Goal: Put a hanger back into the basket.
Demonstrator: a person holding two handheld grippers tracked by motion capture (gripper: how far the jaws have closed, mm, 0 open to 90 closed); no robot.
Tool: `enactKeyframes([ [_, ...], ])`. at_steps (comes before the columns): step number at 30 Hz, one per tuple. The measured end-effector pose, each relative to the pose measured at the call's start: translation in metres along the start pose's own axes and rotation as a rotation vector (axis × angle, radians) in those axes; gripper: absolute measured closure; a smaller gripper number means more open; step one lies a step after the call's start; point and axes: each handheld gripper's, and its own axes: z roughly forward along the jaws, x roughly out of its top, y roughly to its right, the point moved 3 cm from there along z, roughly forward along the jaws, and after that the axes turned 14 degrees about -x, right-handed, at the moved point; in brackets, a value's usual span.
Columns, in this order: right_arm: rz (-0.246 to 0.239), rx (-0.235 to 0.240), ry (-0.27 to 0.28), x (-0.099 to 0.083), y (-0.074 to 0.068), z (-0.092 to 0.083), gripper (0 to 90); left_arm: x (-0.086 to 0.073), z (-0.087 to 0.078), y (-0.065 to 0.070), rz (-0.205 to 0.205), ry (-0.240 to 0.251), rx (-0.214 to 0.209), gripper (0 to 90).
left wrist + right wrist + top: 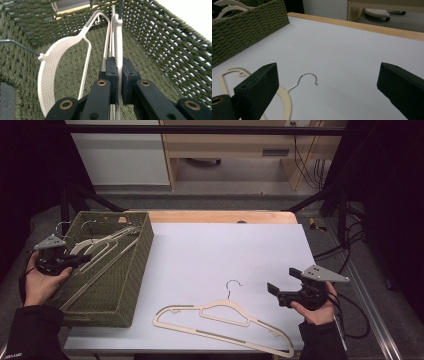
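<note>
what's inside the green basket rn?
Cream clothes hangers lie inside the woven basket; the left gripper is shut on one hanger's bar. The exact count is unclear because they overlap.

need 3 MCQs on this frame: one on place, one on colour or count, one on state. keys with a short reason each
1. Where does the loose hanger lie?
A. In the basket
B. On the white table surface, near its front edge
C. On the floor

2. What colour is the woven basket?
A. Olive green
B. Red
C. Blue

3. How do the jaws of the left hand-held gripper stand?
A. Wide open over bare table
B. Shut on a hanger in the basket
C. Shut on the basket's rim

Key: 1 B, the high view shows it flat on the table in front of the right hand-held gripper. 2 A, the weave is olive green in all three views. 3 B, the left gripper view shows both pads pressed on the cream hanger's edge.
</note>
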Motion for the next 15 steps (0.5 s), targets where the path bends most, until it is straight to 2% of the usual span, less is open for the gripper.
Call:
enactKeyframes([
  [5, -0.001, 0.001, -0.001, 0.0, 0.0, 0.0, 4.7, -0.006, -0.001, -0.006, -0.035, -0.004, 0.025, 83.9],
  [8, 0.007, 0.0, 0.001, 0.0, -0.001, 0.001, 4.7, -0.011, -0.003, -0.011, -0.056, -0.024, 0.066, 80.4],
  [13, 0.001, -0.002, -0.003, -0.001, -0.002, 0.002, 4.8, -0.018, -0.007, -0.018, -0.108, -0.015, 0.097, 75.3],
  [15, -0.001, -0.002, -0.004, -0.001, -0.002, 0.003, 4.9, -0.02, -0.007, -0.02, -0.117, -0.029, 0.122, 69.9],
])
